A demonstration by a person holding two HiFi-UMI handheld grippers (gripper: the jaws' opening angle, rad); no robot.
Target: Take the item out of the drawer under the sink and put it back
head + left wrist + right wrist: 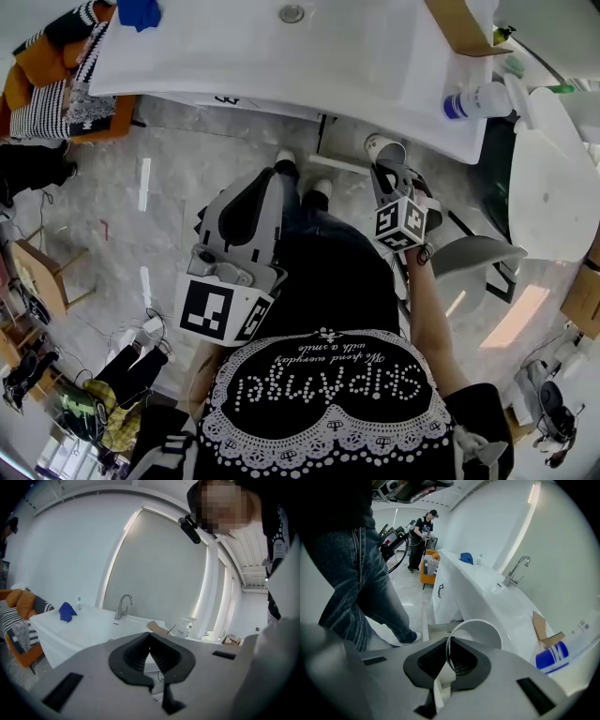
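Item: white paper cup (384,148), the task's thing. Location: off the worktop (281,66), in the air just in front of its front edge toward the right end, over what appears to be the pulled-out drawer (345,141) under the sink; the drawer's inside cannot be made out. Holder: right gripper (389,173), clenched on the cup's rim with one pad inside the wall and one outside. This pinch likely suits so thin and light a vessel, since squeezing the body would crush it. The gripper tilts steeply downward, which fits working at a low drawer from a standing position. Second tool: left gripper (265,192), jaws pressed together on nothing, held close to the person's body and aimed toward the sink. It is judged parked, as one gripper is enough for a cup. Also on the worktop, all well clear of the cup: faucet (123,605) at the back edge, blue cloth (141,11) near the left end, bottle with a blue label (473,101) by the right front corner, cardboard piece (459,23) at the right end. Status, judged: cup is out of the drawer and not yet set back.
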